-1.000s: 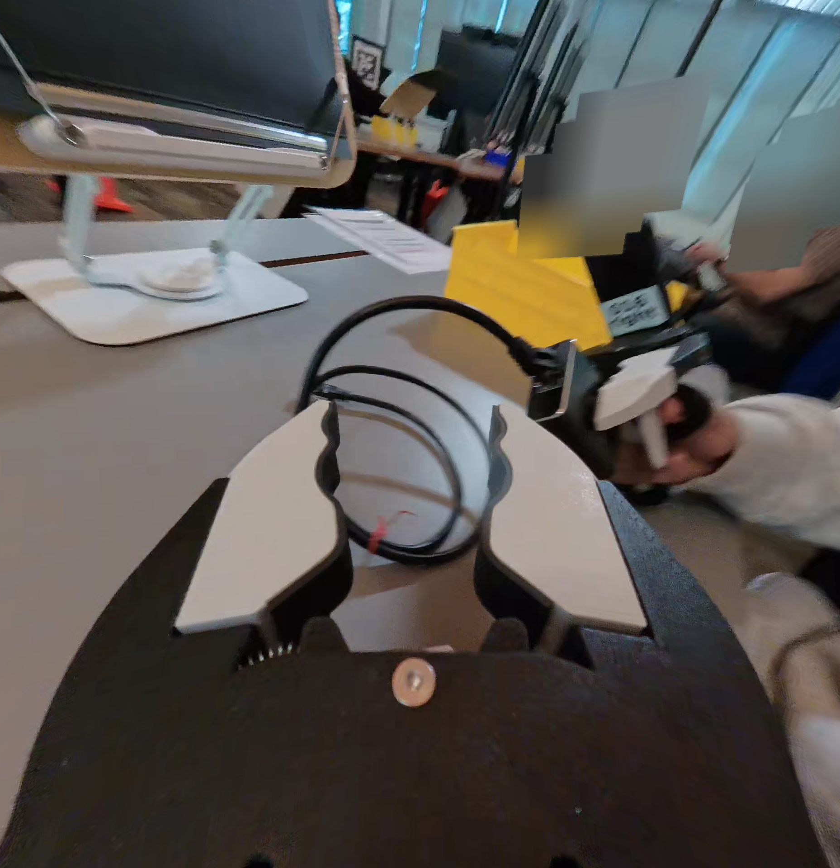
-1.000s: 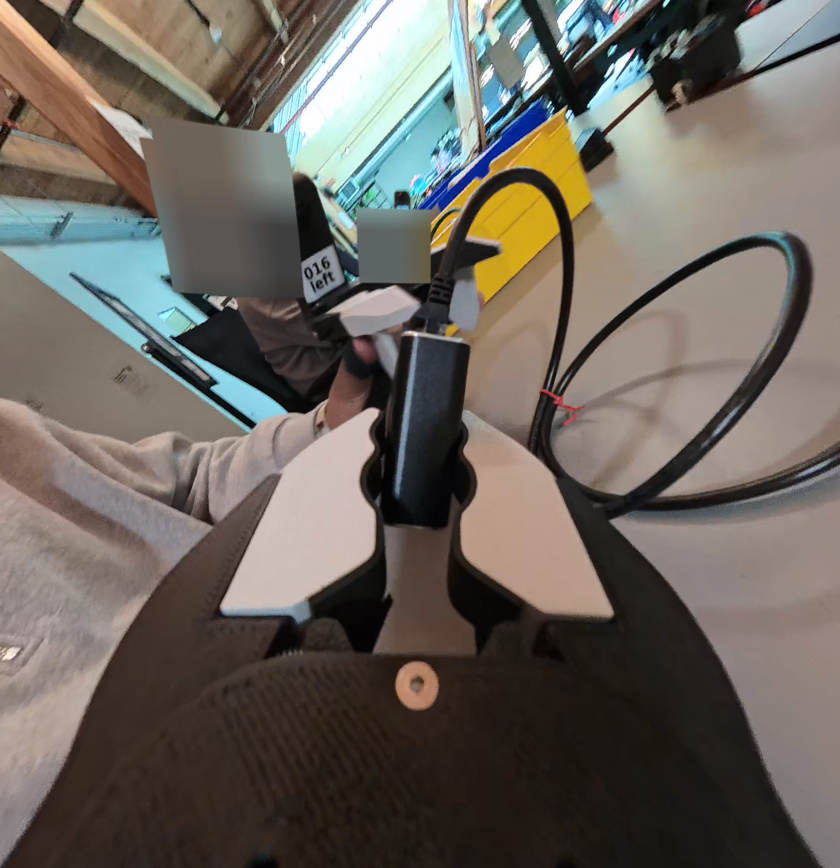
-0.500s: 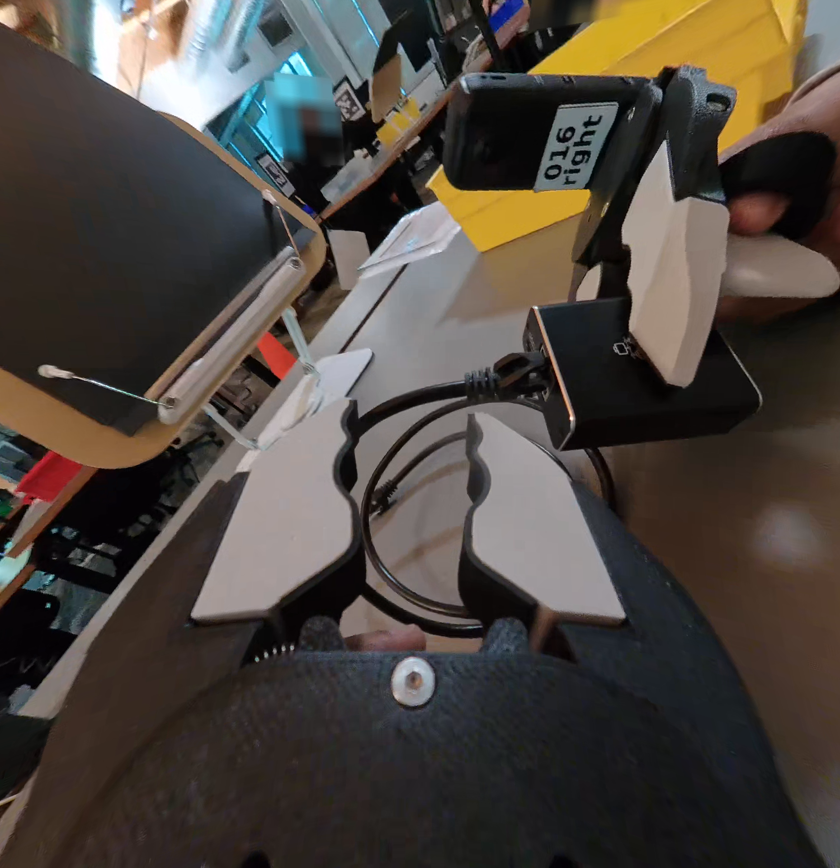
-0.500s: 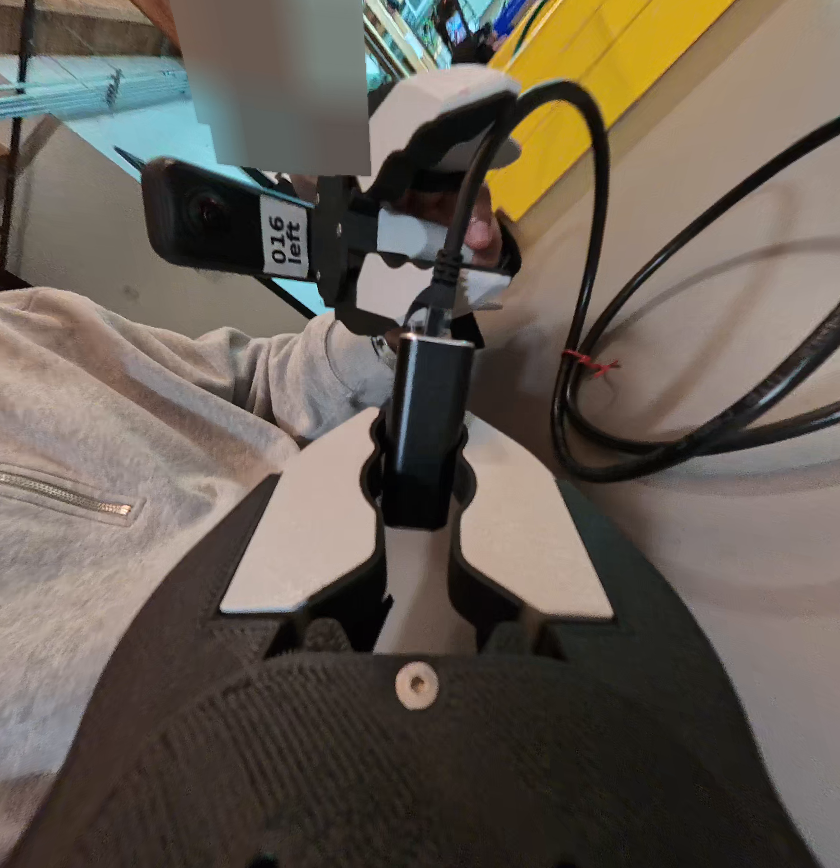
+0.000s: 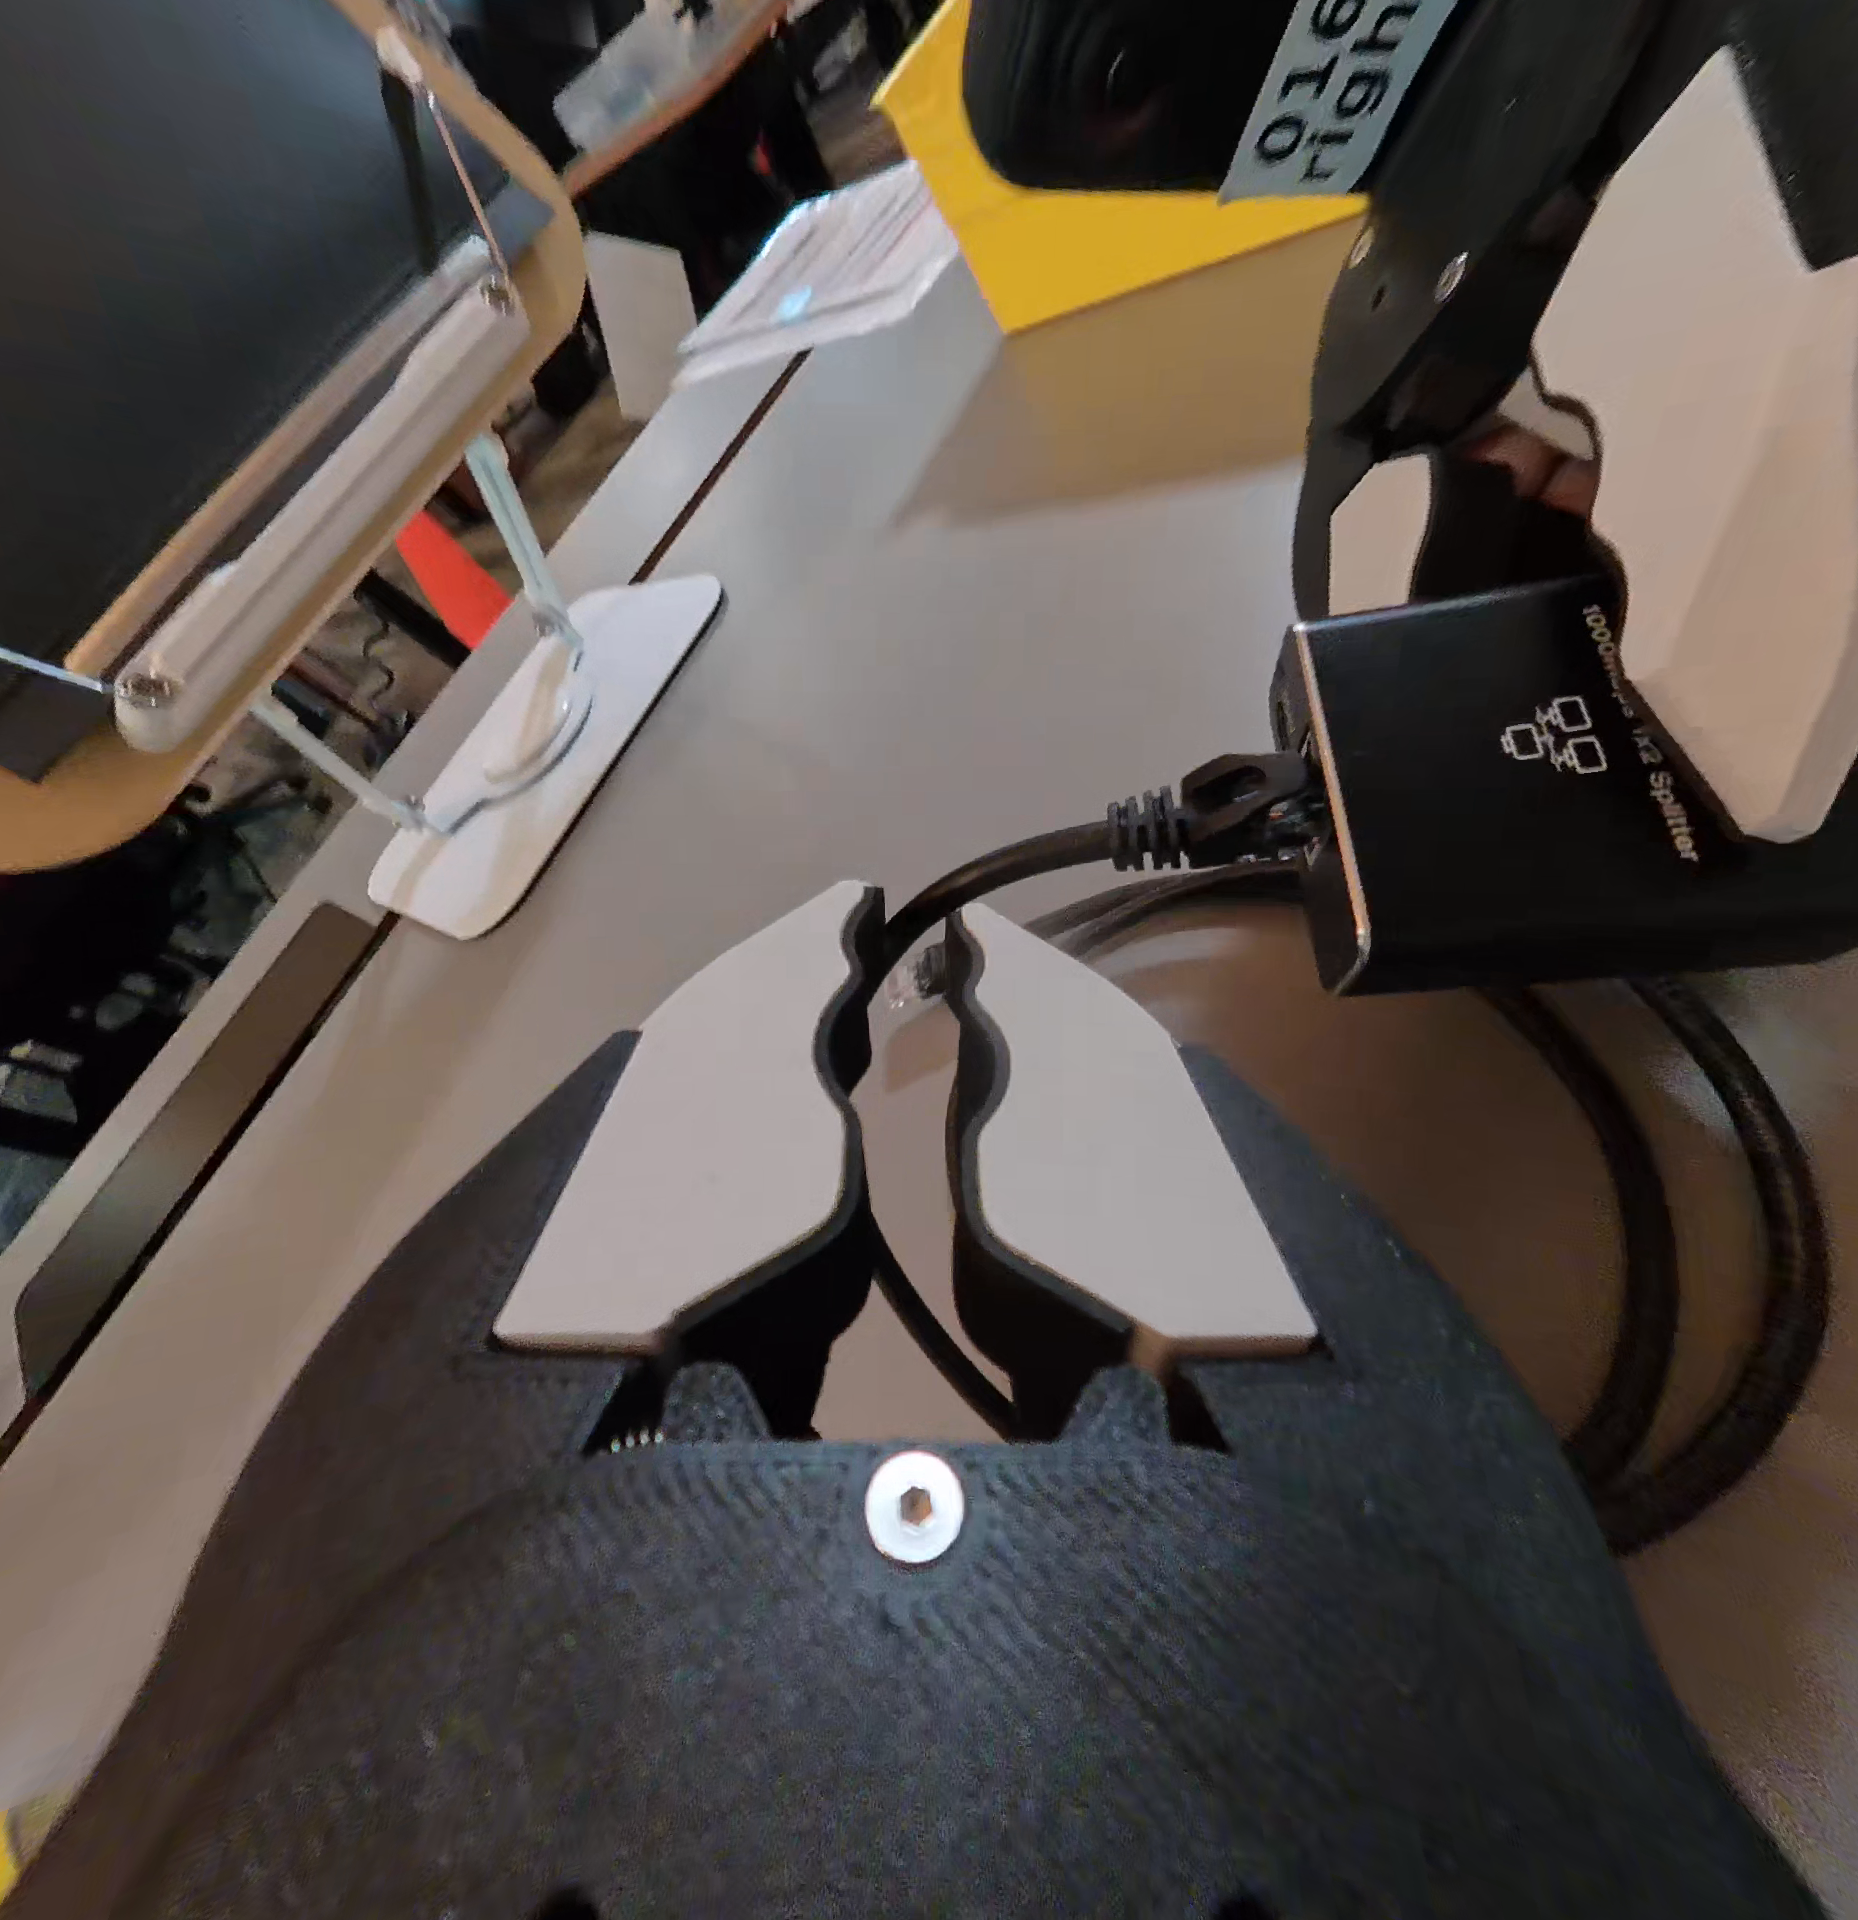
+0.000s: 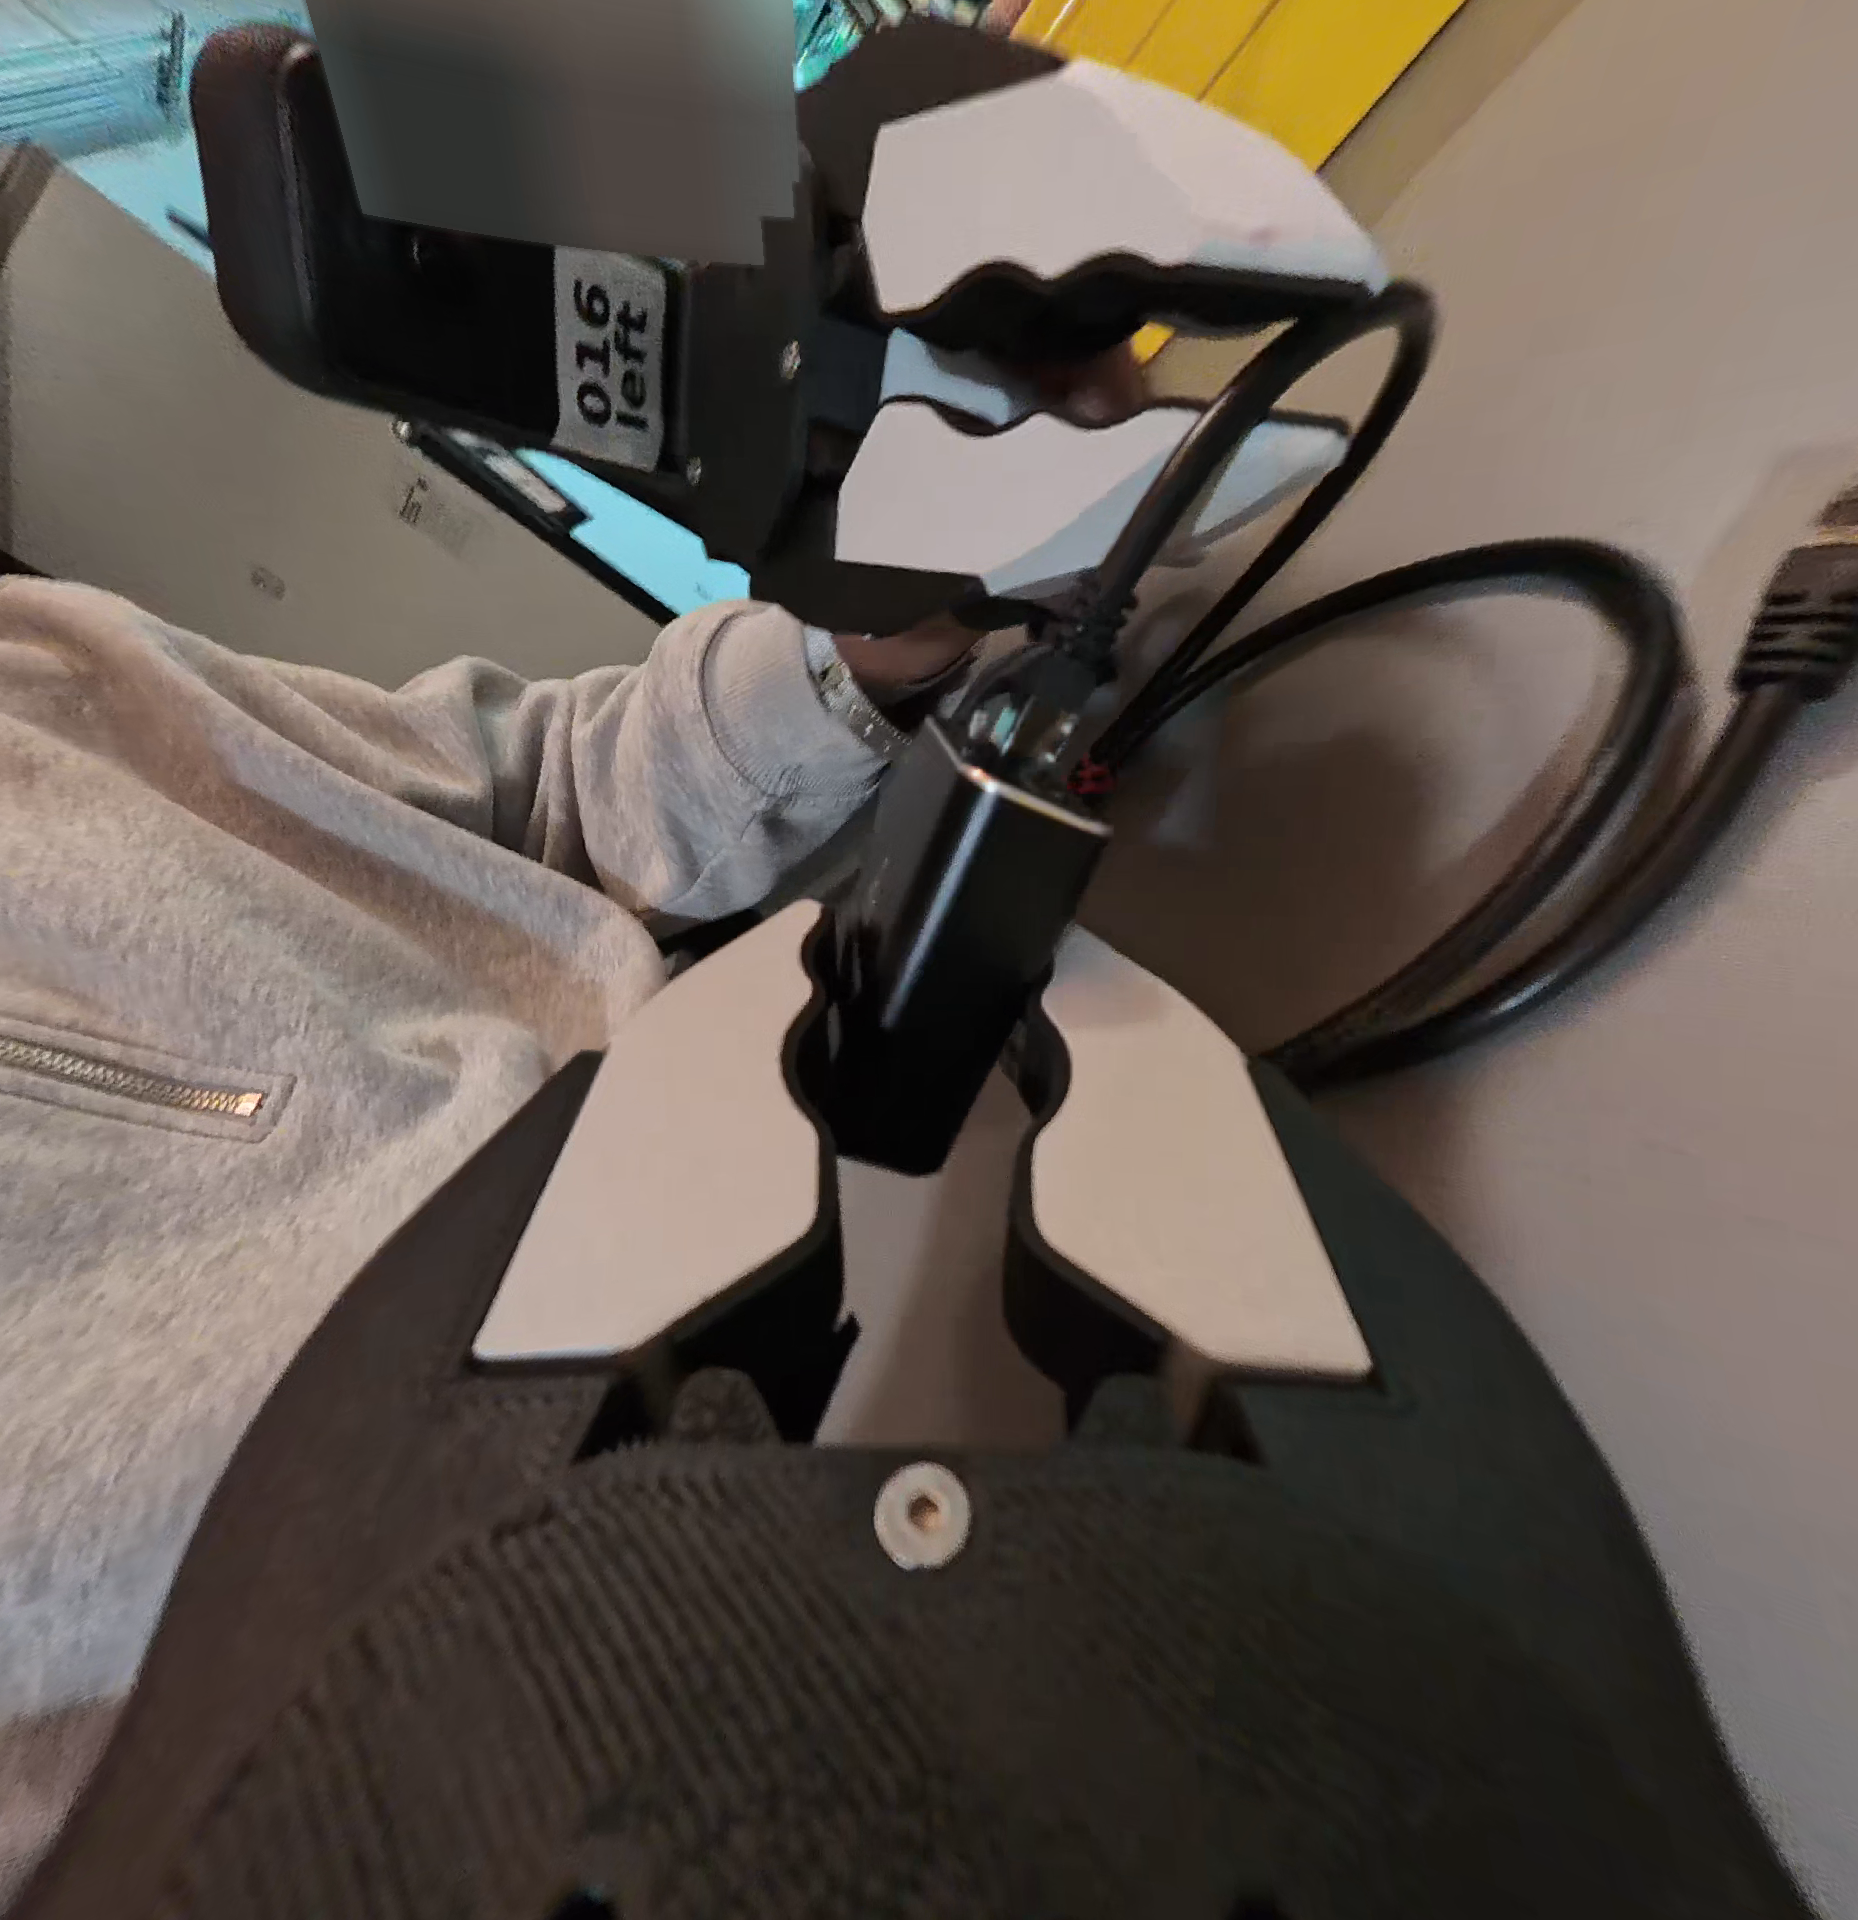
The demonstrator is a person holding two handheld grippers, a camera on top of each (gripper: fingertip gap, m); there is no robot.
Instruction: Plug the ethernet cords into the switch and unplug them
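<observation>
Right claw (image 6: 925,997) pinches the small, rigid, likely light switch (image 6: 966,935); left claw (image 5: 909,966), narrowly parted, straddles its limp cord (image 5: 1008,873); grip the ribbed plug boot.

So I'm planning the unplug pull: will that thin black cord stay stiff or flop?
Probably floppy: the cord curves loosely from the switch through the left gripper. Its ribbed boot likely stiffens only the plug end. It looks light, so it should trail along.

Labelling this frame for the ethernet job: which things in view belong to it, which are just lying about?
Task things:
black switch, held in the right gripper
plugged ethernet cord
loose ethernet plug
left gripper, jaws narrowly apart around the cord

Lying about:
yellow bin
papers
stand with white base
</observation>
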